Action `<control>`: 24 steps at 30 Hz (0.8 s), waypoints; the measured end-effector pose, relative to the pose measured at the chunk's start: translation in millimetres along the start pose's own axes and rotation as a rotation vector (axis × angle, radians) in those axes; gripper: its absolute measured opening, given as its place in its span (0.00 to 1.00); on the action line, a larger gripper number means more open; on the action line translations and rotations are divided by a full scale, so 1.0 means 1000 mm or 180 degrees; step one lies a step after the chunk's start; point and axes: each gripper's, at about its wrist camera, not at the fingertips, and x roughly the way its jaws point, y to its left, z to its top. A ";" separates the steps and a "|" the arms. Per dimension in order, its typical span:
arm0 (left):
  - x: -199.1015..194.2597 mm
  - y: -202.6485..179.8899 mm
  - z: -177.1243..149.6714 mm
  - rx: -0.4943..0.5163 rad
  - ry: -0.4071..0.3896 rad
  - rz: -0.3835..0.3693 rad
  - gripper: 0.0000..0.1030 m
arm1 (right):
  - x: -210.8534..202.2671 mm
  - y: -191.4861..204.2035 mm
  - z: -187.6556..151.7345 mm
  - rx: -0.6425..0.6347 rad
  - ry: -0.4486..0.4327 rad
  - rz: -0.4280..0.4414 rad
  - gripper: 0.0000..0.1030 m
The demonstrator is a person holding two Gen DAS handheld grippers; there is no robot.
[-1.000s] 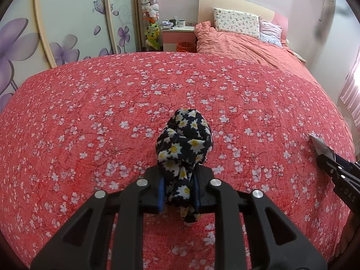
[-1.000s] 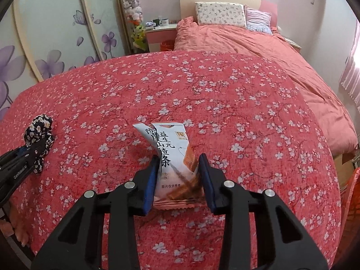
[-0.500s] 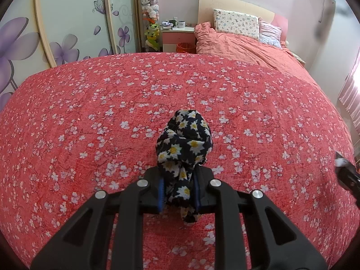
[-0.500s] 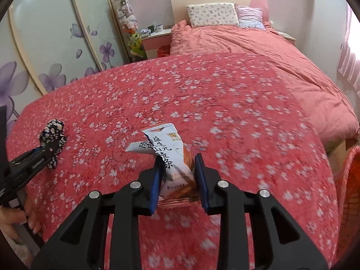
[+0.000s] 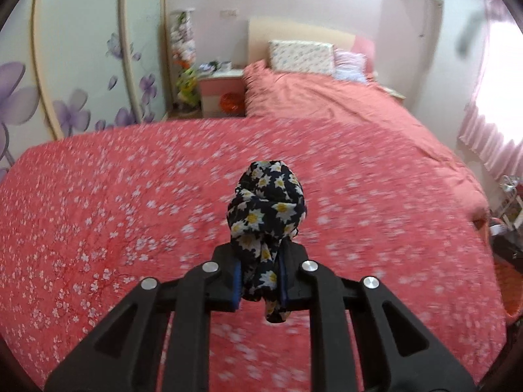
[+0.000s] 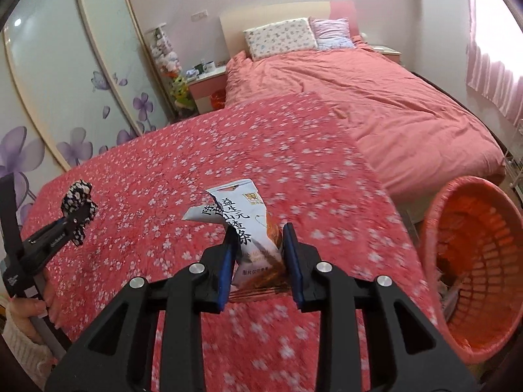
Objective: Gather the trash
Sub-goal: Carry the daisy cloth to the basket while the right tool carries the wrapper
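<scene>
My left gripper point(image 5: 260, 271) is shut on a knotted black cloth with white daisies point(image 5: 266, 209) and holds it above the red flowered cover point(image 5: 130, 196). It also shows at the left of the right wrist view point(image 6: 76, 220), with the cloth point(image 6: 77, 197) in it. My right gripper point(image 6: 260, 248) is shut on a white and orange snack wrapper point(image 6: 243, 225), held above the cover's right part. An orange mesh basket point(image 6: 474, 261) stands on the floor just right of the right gripper; a little shows at its bottom.
A bed with a plain pink duvet point(image 6: 376, 98) and pillows point(image 6: 281, 37) lies behind. A pink bedside table point(image 5: 222, 93) and wardrobe doors with purple flowers point(image 5: 81, 65) stand at the back left. A curtained window point(image 6: 497, 75) is at the right.
Both grippers have lifted and swung right with their loads still held. The orange basket has come into the right wrist view. The right gripper has left the left wrist view.
</scene>
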 end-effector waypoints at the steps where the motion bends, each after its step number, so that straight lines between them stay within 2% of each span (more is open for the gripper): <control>1: -0.008 -0.009 0.002 0.0035 -0.0038 -0.0045 0.17 | -0.006 -0.004 -0.001 0.0031 -0.0026 -0.0001 0.28; 13: -0.067 -0.116 0.003 0.0461 -0.0255 -0.0502 0.17 | -0.071 -0.054 -0.015 0.0313 -0.0438 -0.0175 0.28; 24: -0.112 -0.220 -0.009 0.0796 -0.0373 -0.1148 0.17 | -0.114 -0.108 -0.023 0.0648 -0.0814 -0.0445 0.29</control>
